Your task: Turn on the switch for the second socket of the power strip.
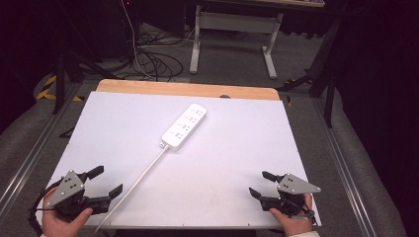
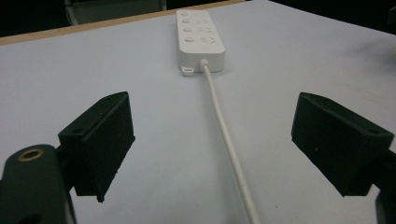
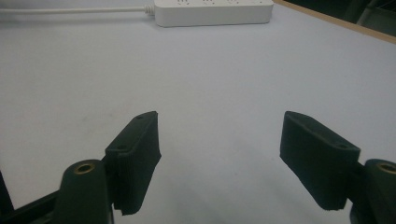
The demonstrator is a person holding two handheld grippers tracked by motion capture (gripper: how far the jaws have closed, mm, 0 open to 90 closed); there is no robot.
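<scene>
A white power strip [image 1: 185, 126] lies at an angle on the white tabletop [image 1: 237, 148], past the middle. Its white cable [image 1: 132, 188] runs down to the front edge beside my left gripper [image 1: 108, 181]. That gripper rests at the front left corner, open and empty. In the left gripper view the power strip [image 2: 200, 38] lies straight ahead and the cable [image 2: 229, 144] runs between the wide-apart jaws. My right gripper [image 1: 260, 184] sits at the front right, open with nothing in it. Far off at the top of the right gripper view lies the power strip [image 3: 212, 11].
The table has a wooden strip [image 1: 188, 89] along its far edge. Beyond it on the floor stand a white desk frame [image 1: 232, 34] and a tangle of black cables [image 1: 153, 61]. Metal rails [image 1: 346, 163] run along both sides of the table.
</scene>
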